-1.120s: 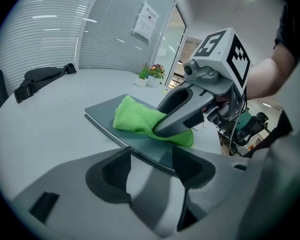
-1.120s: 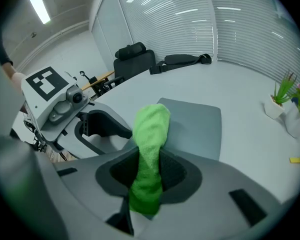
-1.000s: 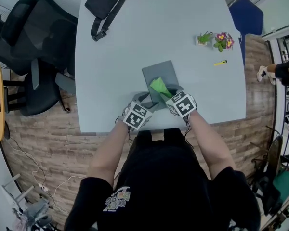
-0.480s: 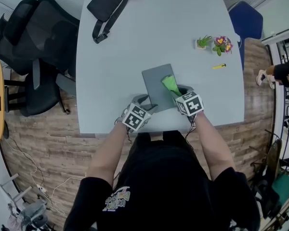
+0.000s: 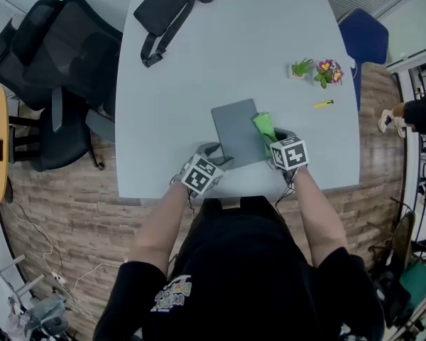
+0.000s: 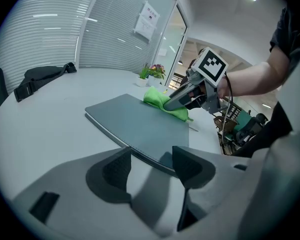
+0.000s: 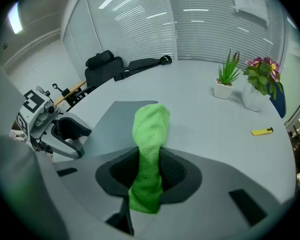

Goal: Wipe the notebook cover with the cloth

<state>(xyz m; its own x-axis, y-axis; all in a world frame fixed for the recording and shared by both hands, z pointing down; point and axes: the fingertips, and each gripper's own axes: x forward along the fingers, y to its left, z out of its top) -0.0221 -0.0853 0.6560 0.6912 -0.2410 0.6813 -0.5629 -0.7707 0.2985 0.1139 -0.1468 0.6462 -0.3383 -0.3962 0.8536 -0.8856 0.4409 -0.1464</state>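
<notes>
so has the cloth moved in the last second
Yes. The cloth slid right, from the middle of the notebook to its right edge.

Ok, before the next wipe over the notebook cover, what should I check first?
1. Grip of right gripper on cloth: ok, jaws shut on it.
2. Position of cloth on notebook cover: not ok, it sits only at the right edge.
3. Steadying of notebook by left gripper: cannot tell; jaws apart at its near corner.
4. Cover free of other things: ok.
5. Distance of potted plants and small yellow object from the stroke: ok, well away.
</notes>
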